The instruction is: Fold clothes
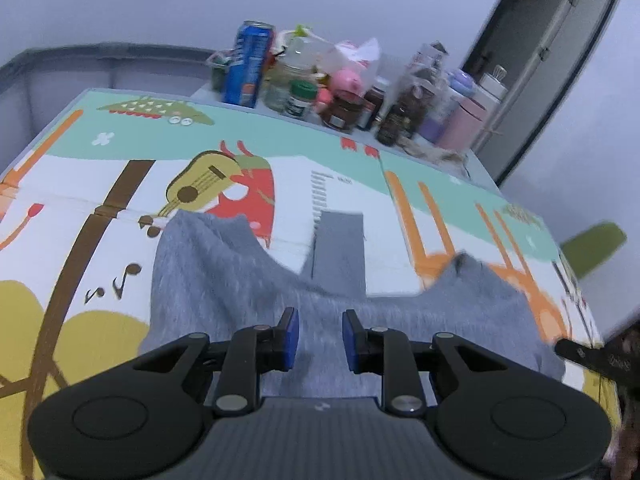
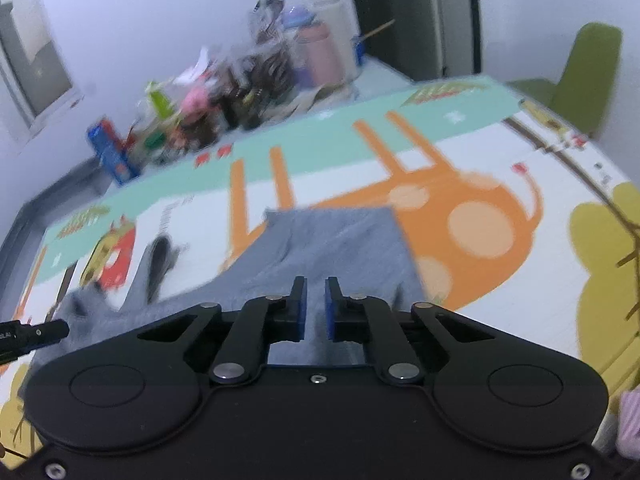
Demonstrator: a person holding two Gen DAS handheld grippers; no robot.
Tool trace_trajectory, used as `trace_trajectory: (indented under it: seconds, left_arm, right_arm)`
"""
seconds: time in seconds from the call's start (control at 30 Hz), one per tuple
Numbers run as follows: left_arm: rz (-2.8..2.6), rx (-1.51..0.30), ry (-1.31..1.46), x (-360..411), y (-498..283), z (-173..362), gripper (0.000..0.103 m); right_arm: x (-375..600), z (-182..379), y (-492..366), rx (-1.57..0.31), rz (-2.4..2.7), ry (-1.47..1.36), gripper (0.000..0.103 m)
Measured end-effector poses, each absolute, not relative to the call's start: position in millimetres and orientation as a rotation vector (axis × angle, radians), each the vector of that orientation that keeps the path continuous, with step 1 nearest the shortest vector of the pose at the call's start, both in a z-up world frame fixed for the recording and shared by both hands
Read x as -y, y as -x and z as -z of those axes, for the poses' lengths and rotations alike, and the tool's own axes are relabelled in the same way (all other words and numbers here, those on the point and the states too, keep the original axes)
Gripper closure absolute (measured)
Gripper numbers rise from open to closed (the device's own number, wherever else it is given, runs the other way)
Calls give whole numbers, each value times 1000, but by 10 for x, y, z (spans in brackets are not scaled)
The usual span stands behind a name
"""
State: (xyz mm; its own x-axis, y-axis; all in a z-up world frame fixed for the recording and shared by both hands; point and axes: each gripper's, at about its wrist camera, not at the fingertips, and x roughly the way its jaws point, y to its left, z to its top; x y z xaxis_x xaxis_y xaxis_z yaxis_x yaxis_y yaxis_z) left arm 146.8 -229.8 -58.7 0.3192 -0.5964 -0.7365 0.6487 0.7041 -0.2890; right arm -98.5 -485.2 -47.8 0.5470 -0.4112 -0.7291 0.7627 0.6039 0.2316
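A grey garment (image 1: 224,280) lies spread on a colourful cartoon mat (image 1: 100,184), with a strap or sleeve part pointing toward the far side. My left gripper (image 1: 320,316) hovers over the garment's near part, open, with nothing between its blue pads (image 1: 290,340). In the right wrist view the same grey garment (image 2: 340,240) lies over the orange animal print. My right gripper (image 2: 316,282) is above its near edge, its jaws narrowly apart with only cloth seen below. Each view shows the other gripper's black tip at the side (image 1: 592,354) (image 2: 32,334).
Bottles, jars and a blue can (image 1: 250,64) crowd the table's far edge; a pink flask (image 1: 460,124) stands at their right end. A green chair (image 2: 584,76) stands beyond the table's right side. A dark door frame (image 1: 552,60) is behind.
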Motion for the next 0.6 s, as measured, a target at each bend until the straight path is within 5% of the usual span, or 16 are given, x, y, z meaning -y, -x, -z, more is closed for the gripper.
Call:
trace_trajectory:
  seconds: [0.2,0.37,0.6]
  left_arm:
    - [771,-986,-137,2066,-1322,821,78]
    - [695,-1050,-159,1886,-1365,1081,89]
    - [730,-992,-136,1907,-1360,947,95]
  right_arm:
    - [4725,773,845,-787,728,-571,96]
    - [4784,1042,820,-852,759,-577,97]
    - [4830,1070,823,-870,774,-572,100]
